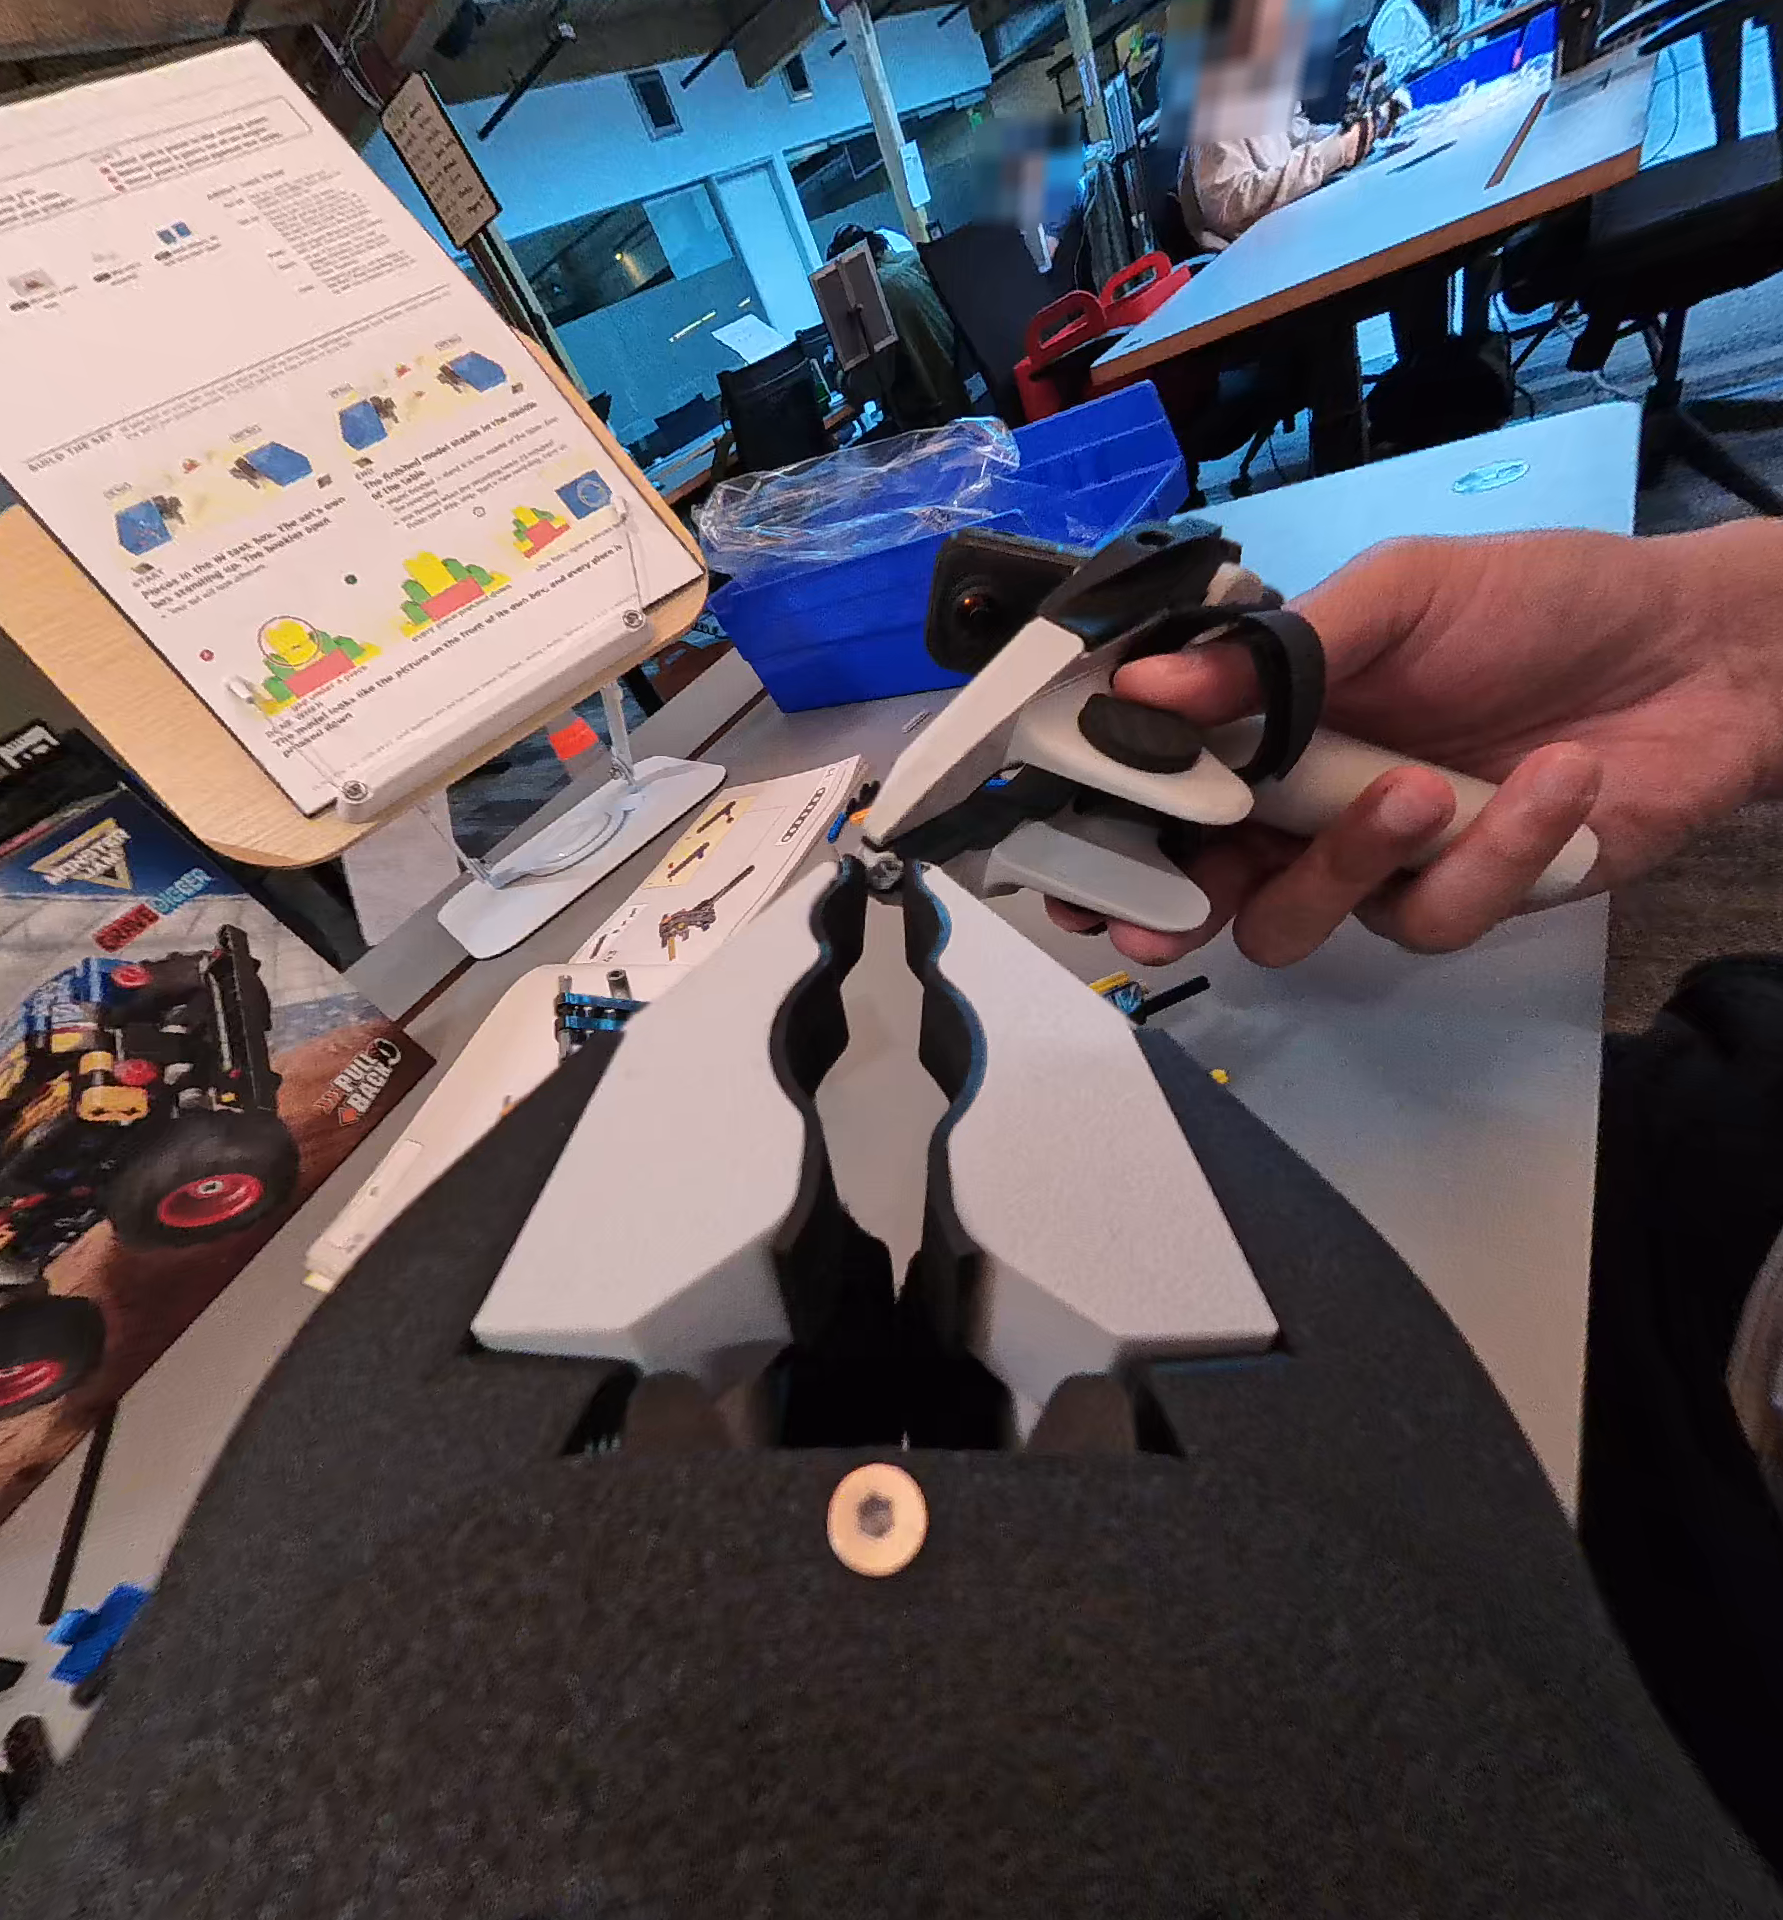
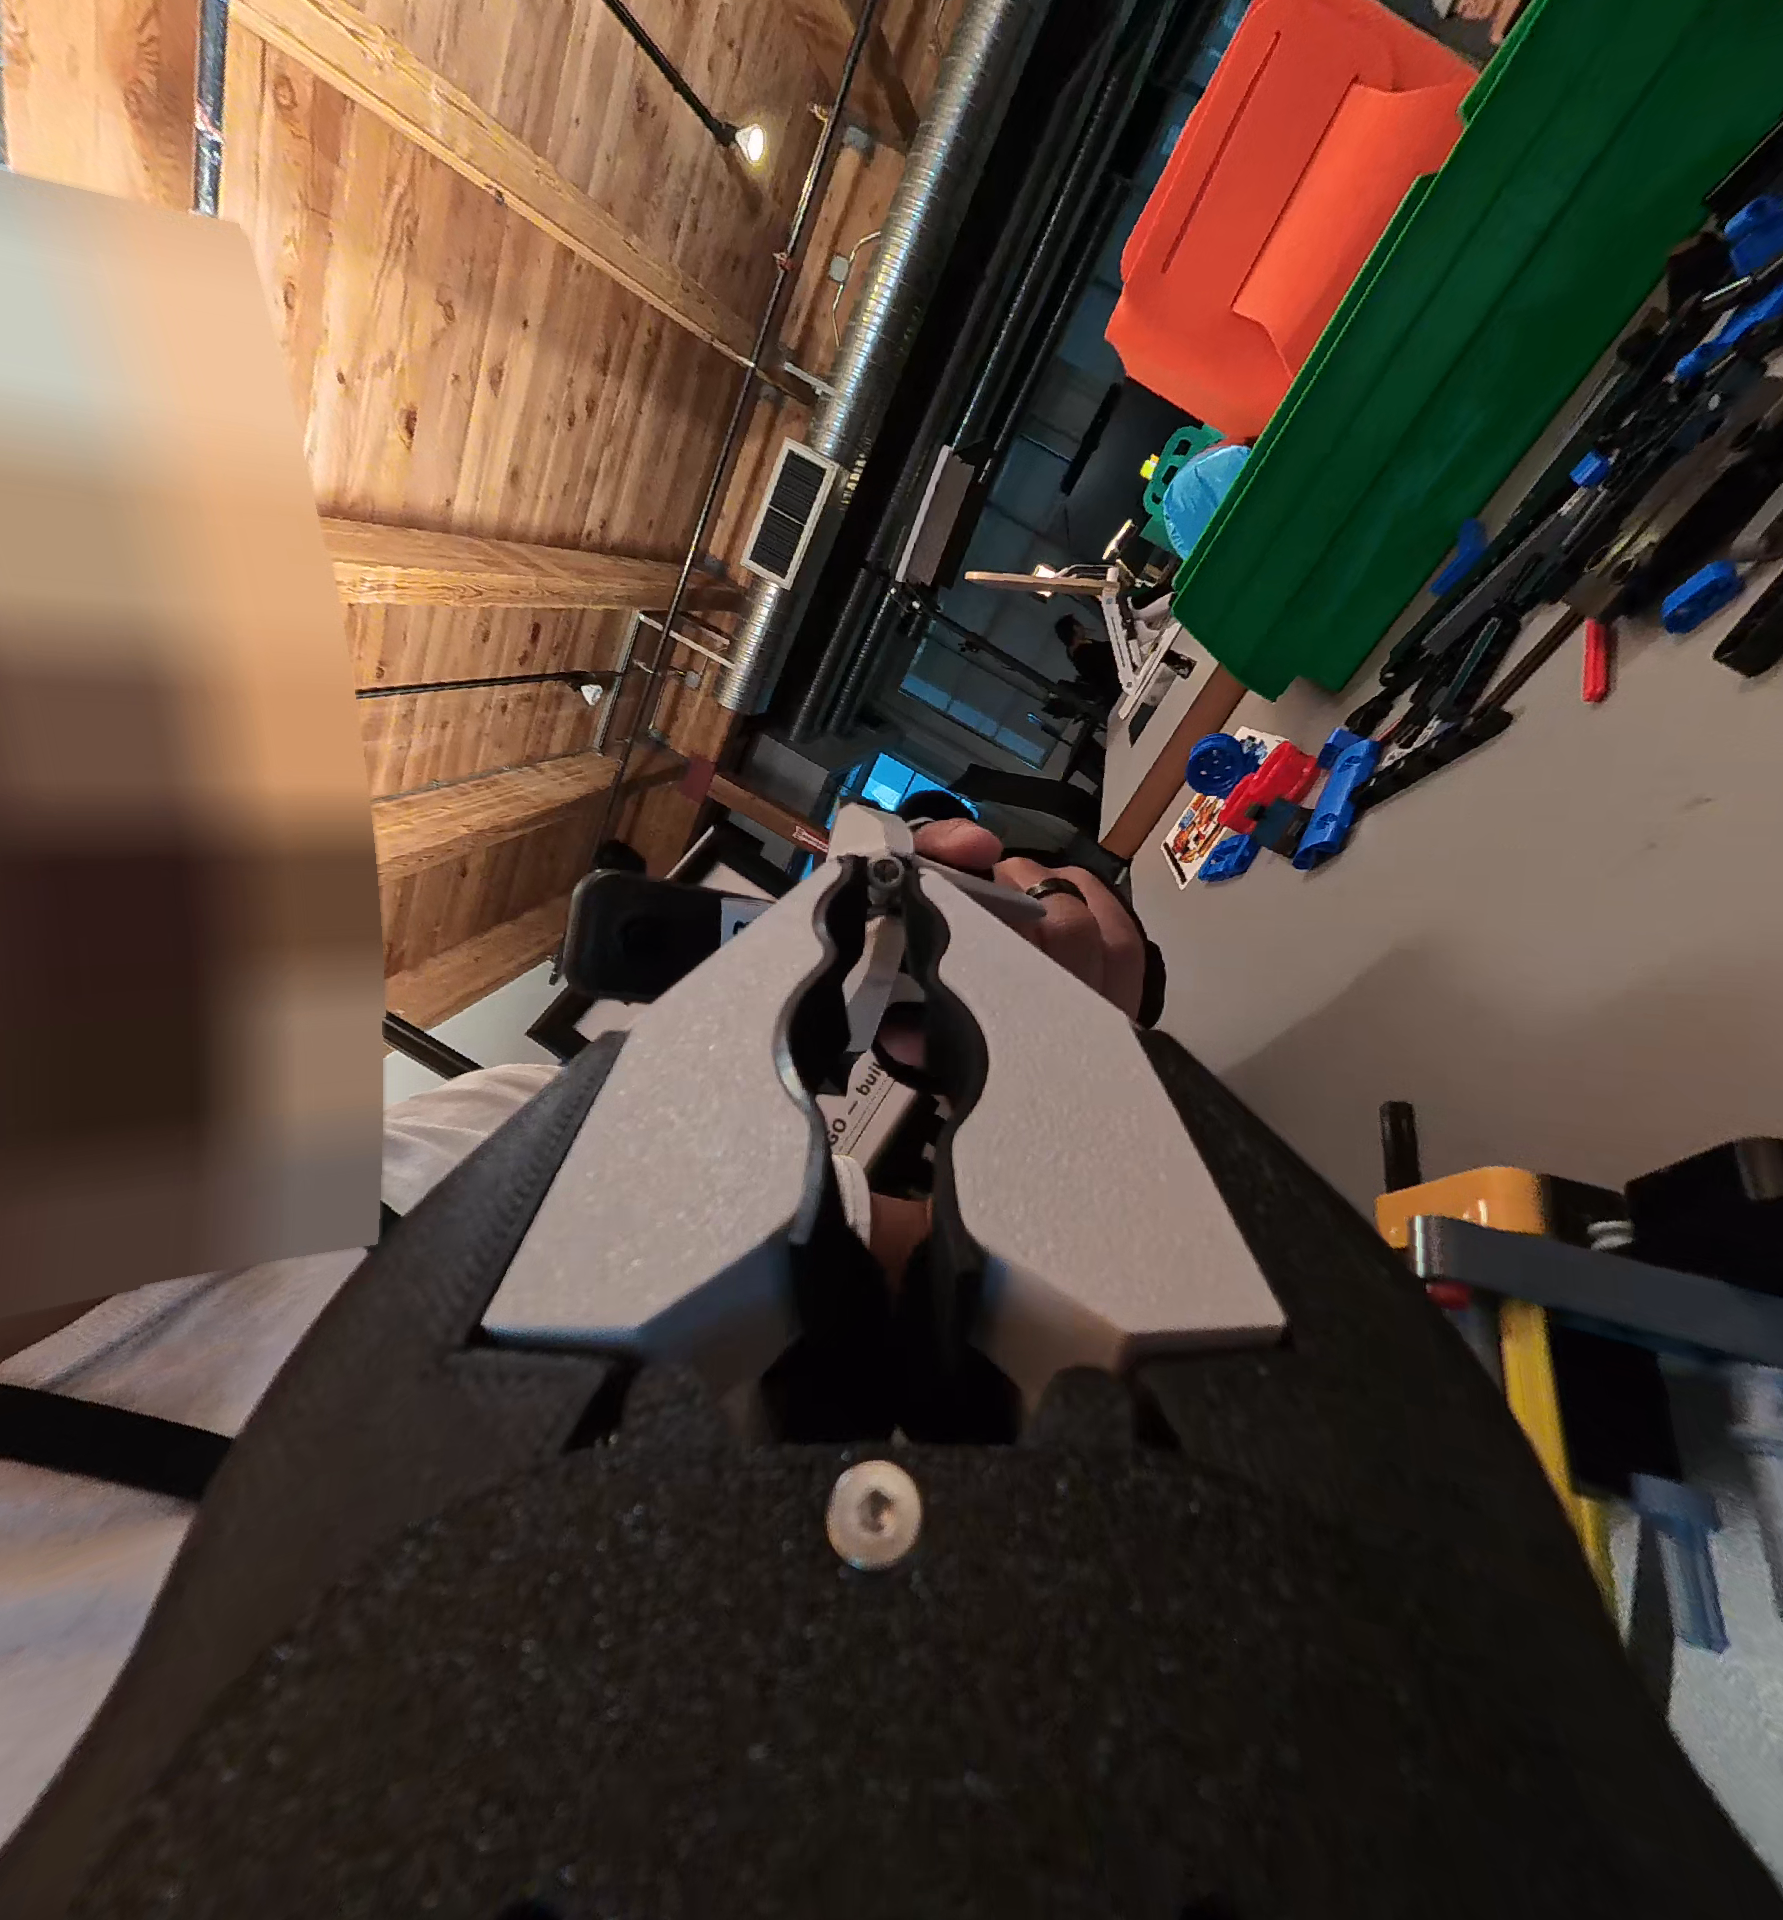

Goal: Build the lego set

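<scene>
both hand-held grippers meet tip to tip above the surface (image 1: 1386, 1143), the left hand-held gripper (image 1: 879, 871) and right hand-held gripper (image 2: 885, 871) each pinching one small grey lego piece (image 1: 883, 869); its long axis is too small to tell. only the left view shows the set's box (image 1: 118, 1122), only the right the loose parts (image 2: 1593, 540).

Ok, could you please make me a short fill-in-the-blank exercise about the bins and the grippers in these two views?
1. The clear plastic bag lies in a bin coloured ____.
2. Beside the orange bin stands another bin, coloured ____.
3. The left gripper and the right gripper meet tip to tip, both closed on a small piece that is ____.

Missing words: blue; green; grey.
</scene>
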